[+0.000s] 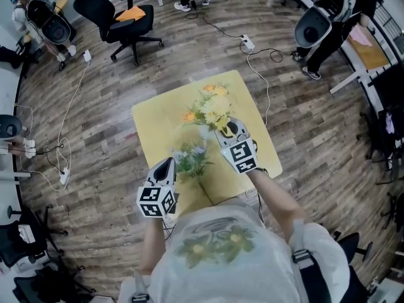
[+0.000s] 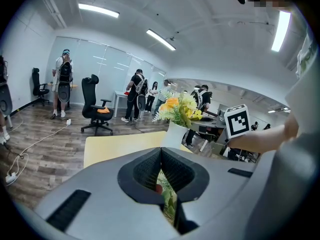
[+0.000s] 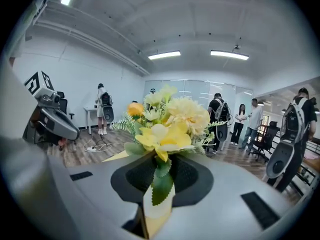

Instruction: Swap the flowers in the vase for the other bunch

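Observation:
A yellow and orange bunch (image 1: 211, 106) stands in a white vase (image 1: 206, 131) near the middle of the yellow table (image 1: 158, 125). My right gripper (image 1: 222, 130) is shut on that bunch's stems just above the vase. In the right gripper view the blooms (image 3: 170, 124) fill the space over the gripper (image 3: 160, 166), and a green leaf hangs between the jaws. The left gripper view shows the vase (image 2: 175, 134) with flowers upright. The other bunch (image 1: 190, 156), pale blue and white, lies nearer me. My left gripper (image 1: 170, 163) is shut beside it, with greenery (image 2: 167, 194) caught between the jaws.
A black office chair (image 1: 123, 21) stands on the wooden floor beyond the table. Cables and a power strip (image 1: 247, 43) lie on the floor behind and to the left. Several people stand at the room's far side (image 2: 137, 91). The table's left half is bare.

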The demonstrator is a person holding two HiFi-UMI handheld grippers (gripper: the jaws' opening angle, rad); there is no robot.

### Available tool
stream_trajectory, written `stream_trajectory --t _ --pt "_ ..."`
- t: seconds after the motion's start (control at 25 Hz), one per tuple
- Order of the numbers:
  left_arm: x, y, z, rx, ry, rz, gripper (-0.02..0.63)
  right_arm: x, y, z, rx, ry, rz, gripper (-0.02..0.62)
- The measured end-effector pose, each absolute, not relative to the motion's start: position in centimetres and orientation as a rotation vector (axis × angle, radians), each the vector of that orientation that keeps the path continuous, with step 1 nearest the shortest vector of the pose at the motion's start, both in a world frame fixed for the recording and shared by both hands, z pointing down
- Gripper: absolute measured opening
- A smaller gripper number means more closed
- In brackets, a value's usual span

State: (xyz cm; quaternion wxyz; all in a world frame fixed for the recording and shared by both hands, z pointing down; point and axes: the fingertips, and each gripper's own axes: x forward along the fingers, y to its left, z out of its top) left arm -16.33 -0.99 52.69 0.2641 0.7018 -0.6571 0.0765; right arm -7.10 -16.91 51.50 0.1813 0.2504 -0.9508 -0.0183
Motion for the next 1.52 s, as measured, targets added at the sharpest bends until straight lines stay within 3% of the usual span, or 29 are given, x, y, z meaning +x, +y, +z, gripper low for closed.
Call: stream_trajectory --t 0.12,0.2,0.32,0.72,1.12,1.2,1.32,1.52 --pt "-16.1 -0.9 52.7 1.905 -1.769 0.210 0.017 -7.2 -16.8 51.5 0.702 -2.671 -0.033 0.068" --pt "-16.0 -0.9 52.6 1.908 -1.767 0.208 0.017 -7.2 -16.7 51.4 0.706 -2.653 -0.024 0.132" --pt "-15.7 -1.0 52.5 1.914 -1.767 0.202 0.017 -7.0 -16.7 51.3 0.731 -2.624 -0.037 0.174" --pt "-15.1 -0.7 51.6 1.942 -1.767 0.174 0.017 -5.7 -15.3 50.0 0.778 -2.612 0.015 0.221" --pt "-13.5 -1.2 50.5 1.992 -1.754 0.138 0.017 -3.1 -13.4 47.4 0.827 -2.709 0.071 0.210" --pt "-13.1 -1.3 50.1 2.006 -1.751 0.130 0.017 -2.7 -12.8 46.9 0.837 -2.731 0.084 0.179" --pt "-12.4 -1.2 49.5 2.029 -1.754 0.115 0.017 -2.0 -11.6 46.3 0.838 -2.766 0.094 0.083" --pt "-10.9 -1.3 48.8 2.068 -1.744 0.102 0.017 -1.7 -9.4 46.9 0.767 -2.790 0.155 0.054"
